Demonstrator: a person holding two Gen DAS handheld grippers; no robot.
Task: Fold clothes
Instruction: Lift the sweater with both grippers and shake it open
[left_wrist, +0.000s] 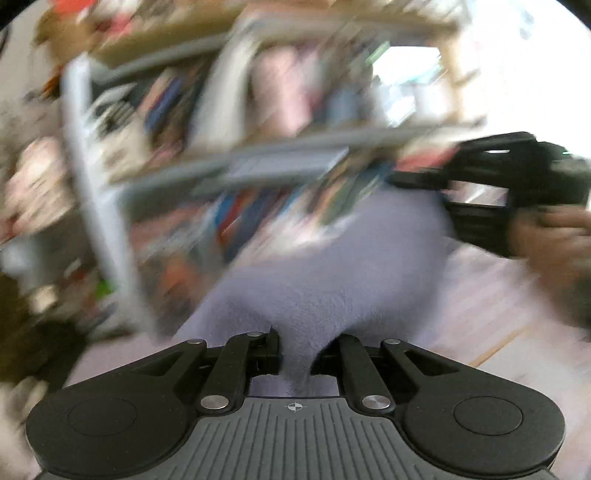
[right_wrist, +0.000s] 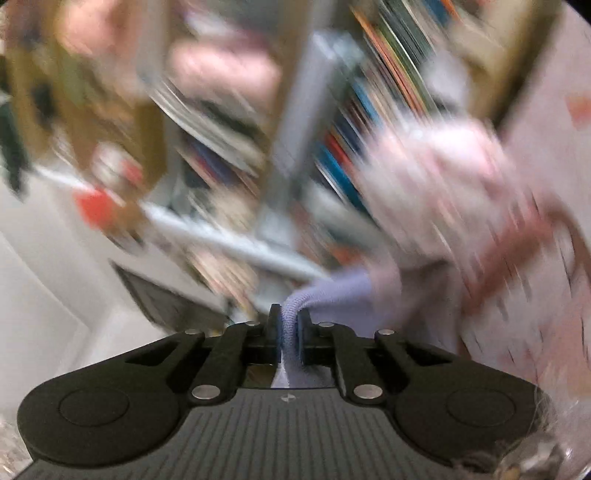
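Between your left gripper's (left_wrist: 295, 350) closed jaws, lavender fleece garment (left_wrist: 332, 266) is pinched and stretches toward your right gripper (right_wrist: 290, 328), which clamps a bunched edge of it. Beneath the garment lies a pale pink surface (left_wrist: 491, 295). Beyond the garment, blurred grey shelving (left_wrist: 258, 166) holds colourful books (left_wrist: 243, 218).

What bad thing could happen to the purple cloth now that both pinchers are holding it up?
The right gripper pinches only a thin bunched edge of the lavender garment, so it might slip out. The left gripper is clamped on it too, and pulling apart could stretch it. The cluttered shelf looks close, so the cloth may snag.
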